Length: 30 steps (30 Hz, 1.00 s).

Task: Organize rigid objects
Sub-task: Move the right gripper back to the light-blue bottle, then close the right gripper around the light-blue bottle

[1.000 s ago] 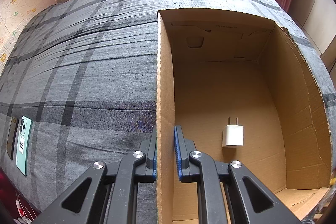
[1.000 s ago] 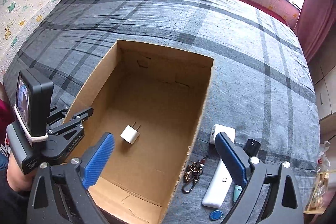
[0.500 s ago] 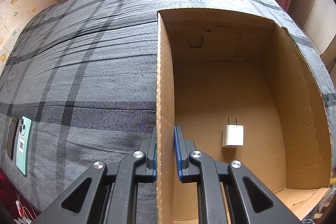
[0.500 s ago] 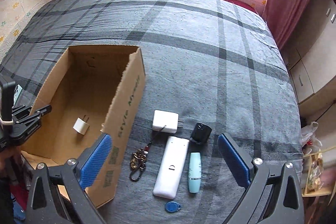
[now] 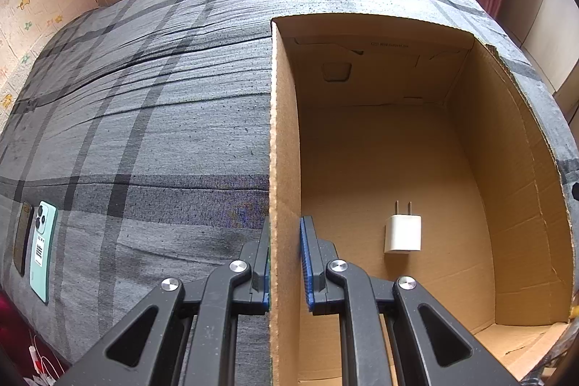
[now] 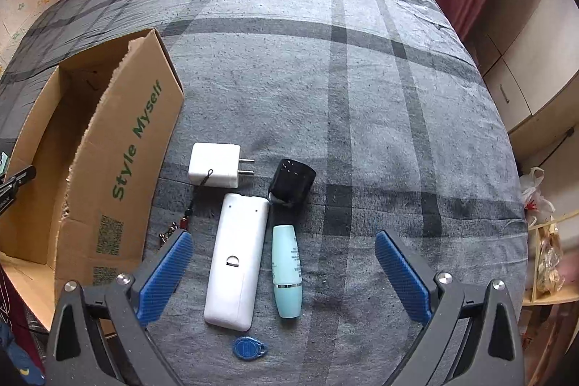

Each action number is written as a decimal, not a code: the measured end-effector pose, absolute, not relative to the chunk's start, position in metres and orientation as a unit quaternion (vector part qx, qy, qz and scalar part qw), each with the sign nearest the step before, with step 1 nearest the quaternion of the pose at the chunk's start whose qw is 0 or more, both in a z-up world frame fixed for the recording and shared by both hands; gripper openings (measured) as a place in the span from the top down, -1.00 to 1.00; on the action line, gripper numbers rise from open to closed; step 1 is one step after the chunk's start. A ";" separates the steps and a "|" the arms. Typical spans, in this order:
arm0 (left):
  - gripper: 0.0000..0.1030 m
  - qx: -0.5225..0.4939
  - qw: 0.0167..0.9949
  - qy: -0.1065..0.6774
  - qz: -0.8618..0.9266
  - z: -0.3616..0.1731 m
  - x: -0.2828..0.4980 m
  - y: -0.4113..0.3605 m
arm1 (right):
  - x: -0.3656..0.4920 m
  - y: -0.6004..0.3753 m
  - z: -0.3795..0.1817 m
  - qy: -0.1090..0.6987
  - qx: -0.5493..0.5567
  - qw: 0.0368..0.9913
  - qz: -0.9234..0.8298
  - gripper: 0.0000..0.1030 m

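The left gripper (image 5: 286,259) pinches the box (image 5: 284,169) wall tight so the box stays put on the bed (image 6: 362,78). The right gripper (image 6: 284,274) hangs wide open, holding nothing, over the white remote (image 6: 237,259) and blue tube (image 6: 287,272) near the bed's front edge, ready to grab one.

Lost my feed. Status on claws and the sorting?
Left claw shut on box wall. Right claw open over remote and tube. One charger in box. Nothing in the way.
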<state>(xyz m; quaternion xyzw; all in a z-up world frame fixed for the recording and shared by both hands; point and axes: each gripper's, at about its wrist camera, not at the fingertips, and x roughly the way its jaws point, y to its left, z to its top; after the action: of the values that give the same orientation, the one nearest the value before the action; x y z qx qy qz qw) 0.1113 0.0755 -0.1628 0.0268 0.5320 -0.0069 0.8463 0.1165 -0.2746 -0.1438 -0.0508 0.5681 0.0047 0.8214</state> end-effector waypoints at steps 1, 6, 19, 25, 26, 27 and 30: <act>0.73 0.027 0.846 0.532 -0.007 -0.163 0.111 0.076 | 0.116 -0.277 -0.148 0.570 -0.049 0.820 0.003 -0.99; 0.73 0.028 0.846 0.533 -0.006 -0.163 0.112 0.076 | 0.113 -0.289 -0.171 0.585 -0.038 0.810 -0.009 -0.99; 0.73 0.033 0.845 0.534 -0.003 -0.163 0.113 0.074 | 0.108 -0.311 -0.220 0.607 -0.032 0.793 -0.038 -0.94; 0.72 0.035 0.845 0.534 -0.002 -0.163 0.113 0.074 | 0.109 -0.314 -0.229 0.613 -0.019 0.789 -0.035 -0.71; 0.72 0.034 0.845 0.534 -0.002 -0.163 0.113 0.074 | 0.109 -0.314 -0.229 0.613 -0.018 0.789 -0.033 -0.67; 0.72 0.035 0.845 0.534 -0.002 -0.163 0.113 0.074 | 0.110 -0.313 -0.230 0.613 -0.017 0.789 -0.031 -0.61; 0.72 0.034 0.845 0.534 -0.002 -0.163 0.113 0.074 | 0.112 -0.312 -0.232 0.615 -0.015 0.788 -0.027 -0.44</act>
<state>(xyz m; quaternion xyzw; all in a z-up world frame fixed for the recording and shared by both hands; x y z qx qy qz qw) 0.1131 0.0741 -0.1633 0.0343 0.5341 -0.0024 0.8447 0.1117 -0.3115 -0.2319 -0.0148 0.6151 -0.0268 0.7879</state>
